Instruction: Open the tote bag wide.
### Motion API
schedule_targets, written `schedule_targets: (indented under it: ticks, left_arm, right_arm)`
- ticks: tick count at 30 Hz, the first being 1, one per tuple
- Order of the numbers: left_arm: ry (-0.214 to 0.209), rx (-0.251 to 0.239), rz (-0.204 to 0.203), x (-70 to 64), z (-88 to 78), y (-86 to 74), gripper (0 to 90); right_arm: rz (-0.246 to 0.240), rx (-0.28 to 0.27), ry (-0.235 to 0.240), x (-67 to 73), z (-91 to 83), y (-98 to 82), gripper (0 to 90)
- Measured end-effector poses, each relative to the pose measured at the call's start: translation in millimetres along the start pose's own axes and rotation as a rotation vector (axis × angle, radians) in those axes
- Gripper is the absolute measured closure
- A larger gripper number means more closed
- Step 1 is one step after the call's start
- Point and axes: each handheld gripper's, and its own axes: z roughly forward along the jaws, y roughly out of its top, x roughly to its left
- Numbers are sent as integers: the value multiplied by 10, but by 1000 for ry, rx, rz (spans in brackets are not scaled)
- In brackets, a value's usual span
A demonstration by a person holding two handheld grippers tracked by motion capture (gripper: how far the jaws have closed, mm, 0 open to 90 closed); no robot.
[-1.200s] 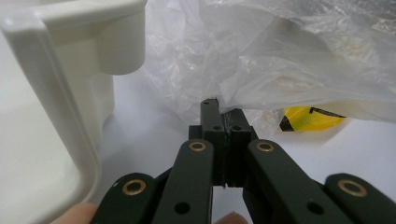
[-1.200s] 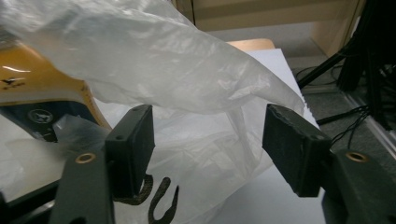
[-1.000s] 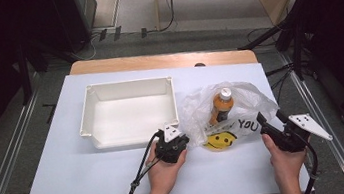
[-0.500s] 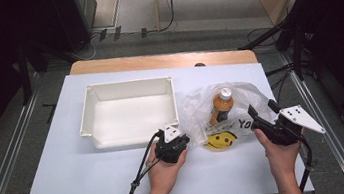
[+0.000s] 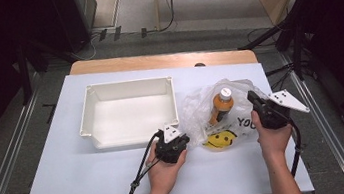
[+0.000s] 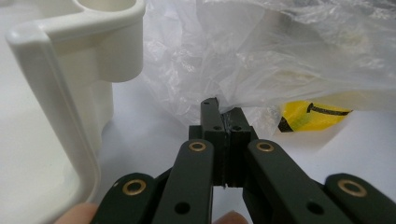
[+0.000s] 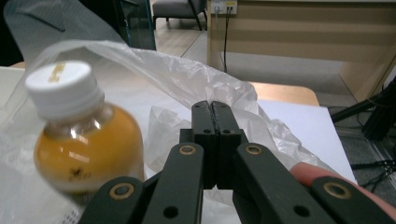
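So the clear plastic bag sits crumpled on the white table, just right of the white tray, and there's an orange drink bottle with a white cap lying inside it. A yellow smiley face is printed on the bag's near side.

Left gripper has its jaws pressed together on the bag's near-left edge; in the left gripper view you can see a bit of film caught between the tips, right beside the tray's corner. Right gripper is on the bag's right side with jaws squeezed together too. In the right gripper view the plastic bunches up right around the tips, so it looks like it's pinching the bag, though the film itself is hard to make out there. The bottle shows up close, left of those jaws.
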Motion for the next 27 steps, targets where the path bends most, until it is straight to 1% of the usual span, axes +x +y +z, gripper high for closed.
schedule_targets:
  ticks: [1,2,3,4,5,6,7,9,10,11,12,13,14,15,16,18,23,25,26,27]
  left_arm:
    - [-1,0,2,2,-2,0,900]
    - [-1,0,4,2,-5,-1,900]
    - [-3,2,7,5,-8,-1,900]
    - [-5,3,7,7,-8,-2,900]
    - [-6,3,5,5,-9,-3,900]
    - [-7,4,6,5,-9,-3,900]
    - [-7,4,5,5,-8,-4,900]
    - [-10,6,6,4,-8,-3,900]
    - [-9,6,7,4,-9,-3,900]
    - [-11,6,8,5,-9,-3,900]
    - [-11,6,10,5,-9,-3,900]
    - [-12,6,12,5,-8,-3,900]
    - [-12,7,13,3,-8,-3,900]
    - [-11,7,14,2,-9,-3,900]
    - [-12,7,14,3,-8,-3,900]
    - [-11,8,12,3,-7,-3,900]
    - [-10,18,15,0,4,0,900]
    - [-8,20,15,-1,4,0,900]
    - [-9,19,16,-1,5,0,900]
    - [-7,19,16,-2,7,0,900]
  right_arm:
    - [-1,-3,-3,9,29,35,900]
    - [-5,-8,-9,8,99,108,900]
    - [-5,-8,-9,8,99,108,900]
    - [0,-9,-10,-1,136,142,900]
    - [10,-4,-7,-10,175,177,900]
    - [24,6,-8,-39,260,222,900]
    - [24,6,-8,-39,260,222,900]
    - [43,34,-9,-72,363,222,900]
    - [48,48,-9,-89,413,205,900]
    - [48,84,-19,-112,514,136,900]
    - [40,105,-33,-124,572,75,900]
    - [40,105,-33,-124,572,75,900]
    - [52,141,-39,-156,655,-30,900]
    - [52,141,-39,-156,655,-30,900]
    - [60,153,-46,-168,680,-68,900]
    - [80,193,-53,-203,742,-167,900]
    - [104,311,-88,-335,860,-382,900]
    - [117,347,-102,-404,877,-445,900]
    - [143,361,-100,-439,872,-456,900]
    - [142,364,-104,-447,869,-453,900]
